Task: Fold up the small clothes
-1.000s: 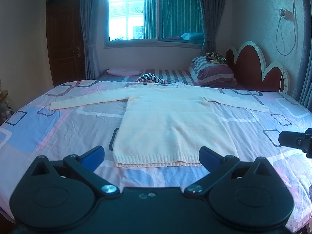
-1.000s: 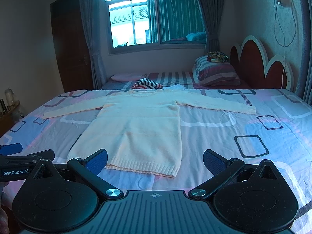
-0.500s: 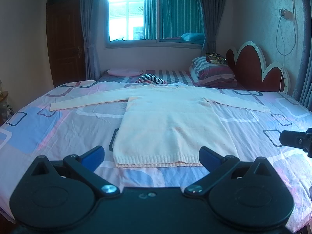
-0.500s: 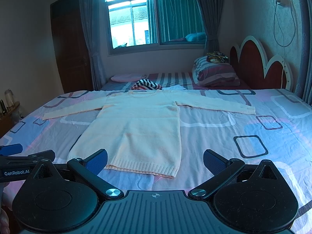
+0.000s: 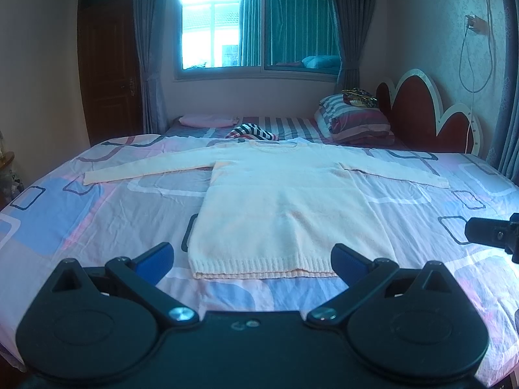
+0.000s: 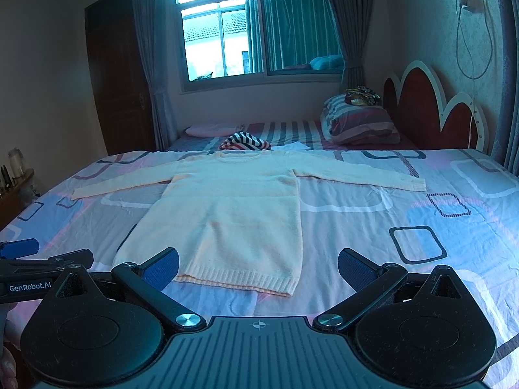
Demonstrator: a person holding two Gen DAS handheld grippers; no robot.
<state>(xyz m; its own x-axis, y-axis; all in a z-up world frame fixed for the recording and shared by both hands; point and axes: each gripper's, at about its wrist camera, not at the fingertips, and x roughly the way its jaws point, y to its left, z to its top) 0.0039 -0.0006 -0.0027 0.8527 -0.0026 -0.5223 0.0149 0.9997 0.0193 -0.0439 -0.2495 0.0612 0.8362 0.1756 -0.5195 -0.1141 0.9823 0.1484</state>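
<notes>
Left gripper (image 5: 252, 261): jaws spread wide, blue pads empty, held above the near edge of the bed. Hem of the cream knit sweater (image 5: 285, 207) sits between the fingertips at 12 o'clock in the left wrist view.

Right gripper (image 6: 258, 267): jaws likewise wide apart, nothing held. Sweater hem at 11 o'clock in its view; the left unit's finger tips show at 9 o'clock.

Sweater lies flat and face-up on the patterned bedsheet (image 5: 97, 214), unfolded, both sleeves stretched out sideways toward 10 and 2 o'clock, neckline at the far end. No contact between either tool and the fabric.

Beyond the neckline: a striped garment (image 6: 245, 141) in a small heap, just past the collar. Striped pillow (image 6: 360, 124) at 1 o'clock against the scalloped headboard (image 6: 431, 110). Window (image 6: 256, 35) at 12 o'clock.
</notes>
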